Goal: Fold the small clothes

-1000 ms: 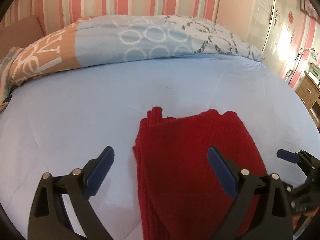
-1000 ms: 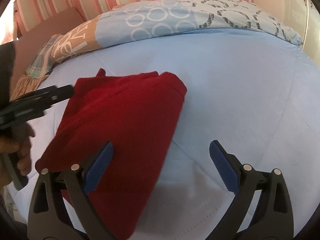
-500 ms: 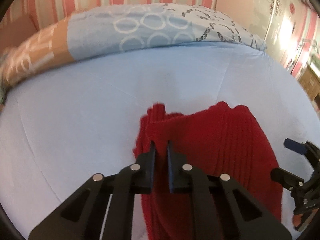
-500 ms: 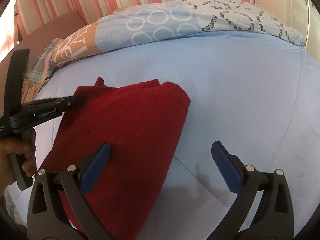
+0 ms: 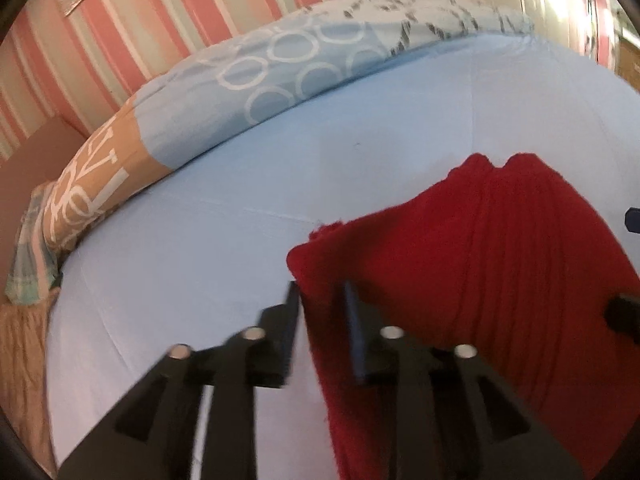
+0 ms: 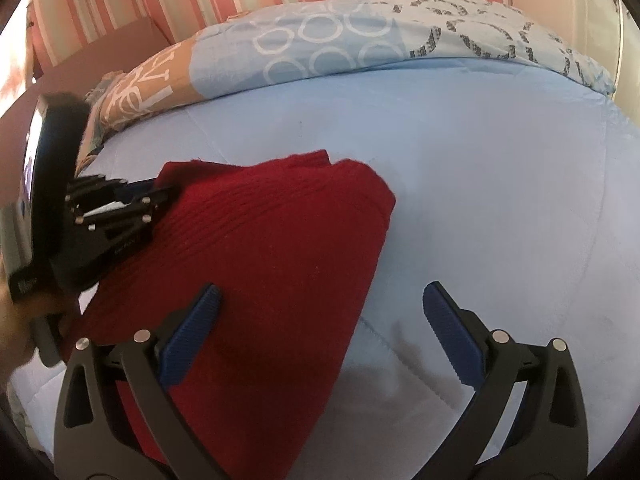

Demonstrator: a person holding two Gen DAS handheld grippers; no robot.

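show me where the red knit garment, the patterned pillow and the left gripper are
red knit garment [image 6: 272,248], right wrist view, middle of its top layer
patterned pillow [image 6: 320,48], right wrist view, ringed blue part
left gripper [image 5: 320,300], left wrist view, between its fingers

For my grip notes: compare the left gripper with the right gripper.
The left gripper has narrow jaws, just opening, with the red garment's edge between them; the right gripper stands wide open. The left sits at the garment's edge; the right straddles its other edge, one finger over the garment, one over the blue sheet. Both have blue pads.

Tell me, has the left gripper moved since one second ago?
Yes. In the right wrist view, the left gripper has come down over the red cloth's left edge, its jaws reopening slightly around it.
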